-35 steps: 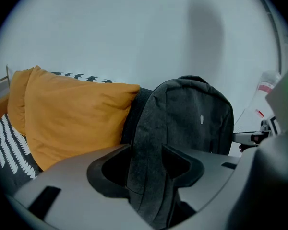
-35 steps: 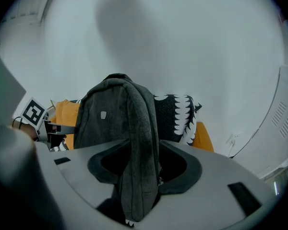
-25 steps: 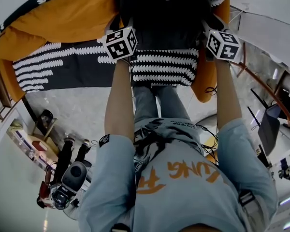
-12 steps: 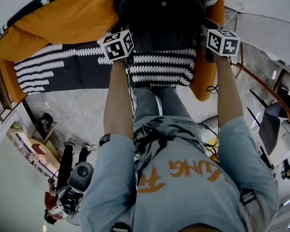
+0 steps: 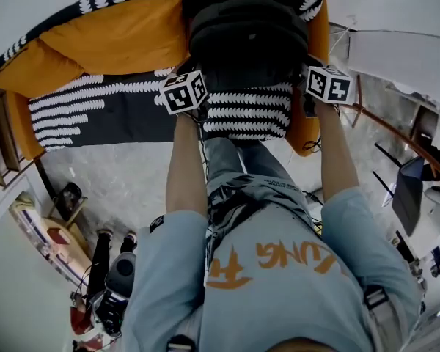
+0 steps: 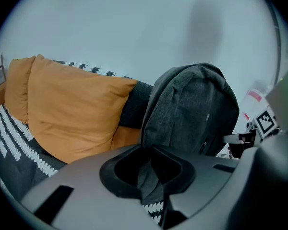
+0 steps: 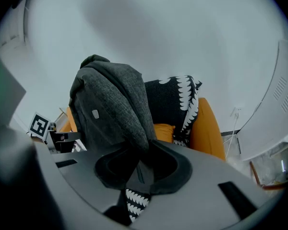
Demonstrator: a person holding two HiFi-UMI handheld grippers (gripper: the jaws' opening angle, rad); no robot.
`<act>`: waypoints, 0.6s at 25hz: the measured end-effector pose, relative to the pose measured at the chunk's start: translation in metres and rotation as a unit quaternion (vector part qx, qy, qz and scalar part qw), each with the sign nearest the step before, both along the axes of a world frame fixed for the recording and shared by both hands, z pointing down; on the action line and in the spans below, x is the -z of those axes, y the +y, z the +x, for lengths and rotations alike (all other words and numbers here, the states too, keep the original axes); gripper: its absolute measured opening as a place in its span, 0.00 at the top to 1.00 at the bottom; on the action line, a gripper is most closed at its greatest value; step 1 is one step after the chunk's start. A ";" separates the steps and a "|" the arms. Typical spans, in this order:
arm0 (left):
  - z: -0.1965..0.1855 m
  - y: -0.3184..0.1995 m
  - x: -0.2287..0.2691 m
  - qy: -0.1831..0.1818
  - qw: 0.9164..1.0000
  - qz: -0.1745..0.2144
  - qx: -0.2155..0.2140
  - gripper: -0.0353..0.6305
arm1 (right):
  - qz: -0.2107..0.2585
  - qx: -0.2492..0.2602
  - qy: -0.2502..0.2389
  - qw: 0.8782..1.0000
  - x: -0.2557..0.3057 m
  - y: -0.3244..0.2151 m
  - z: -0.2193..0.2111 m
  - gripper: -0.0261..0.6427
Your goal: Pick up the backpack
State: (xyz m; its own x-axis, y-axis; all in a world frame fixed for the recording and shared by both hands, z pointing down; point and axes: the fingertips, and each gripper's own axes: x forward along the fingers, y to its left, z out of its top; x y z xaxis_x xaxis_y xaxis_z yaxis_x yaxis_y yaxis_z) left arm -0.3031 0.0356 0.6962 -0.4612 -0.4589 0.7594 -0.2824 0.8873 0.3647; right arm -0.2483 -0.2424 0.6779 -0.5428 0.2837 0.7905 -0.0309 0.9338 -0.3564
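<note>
In the head view we look steeply down over a person's (image 5: 279,270) grey shirt and two outstretched forearms. At the top centre of the frame a dark grey backpack (image 5: 249,39) stands upright on a sofa (image 5: 95,112) with a black and white patterned cover. An orange cushion (image 5: 117,39) lies to the left of the backpack, and more orange shows at its right. The left gripper (image 5: 194,83) is at the backpack's lower left corner and the right gripper (image 5: 312,79) at its lower right, each topped by its marker cube. We cannot tell from here whether the backpack's base touches the seat.

In the left gripper view, the backpack (image 6: 192,109) fills the centre and right of the frame, with the orange cushion (image 6: 72,114) to its left and a pale wall (image 6: 134,28) across the top. The left gripper's (image 6: 151,178) jaws have just been closing, and they are clenched on a fold of the backpack's dark fabric at the lower centre. The patterned cover peeks out just below the fold. The other gripper's marker cube shows at the right edge.

In the right gripper view, the backpack (image 7: 110,104) rises at the left centre. A black and white patterned cushion (image 7: 175,102) and orange upholstery sit to its right. The right gripper's (image 7: 137,174) jaws have also just been closing. They are clamped on a fold of the backpack's fabric at the lower centre, with the patterned cover visible beneath.
</note>
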 end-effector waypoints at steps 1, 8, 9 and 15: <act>0.004 0.001 0.005 -0.002 1.000 0.003 0.003 0.85 | -0.002 -0.002 -0.004 1.000 0.006 0.001 0.002 0.87; 0.028 -0.004 0.048 -0.021 0.999 0.018 0.028 0.85 | -0.004 -0.012 -0.044 0.999 0.050 -0.005 0.015 0.87; 0.029 -0.005 0.056 -0.027 0.999 0.019 0.030 0.85 | -0.004 -0.014 -0.051 0.999 0.057 -0.007 0.015 0.87; 0.034 -0.003 0.113 -0.066 0.996 0.026 0.050 0.84 | -0.010 -0.022 -0.100 0.995 0.106 -0.006 0.019 0.87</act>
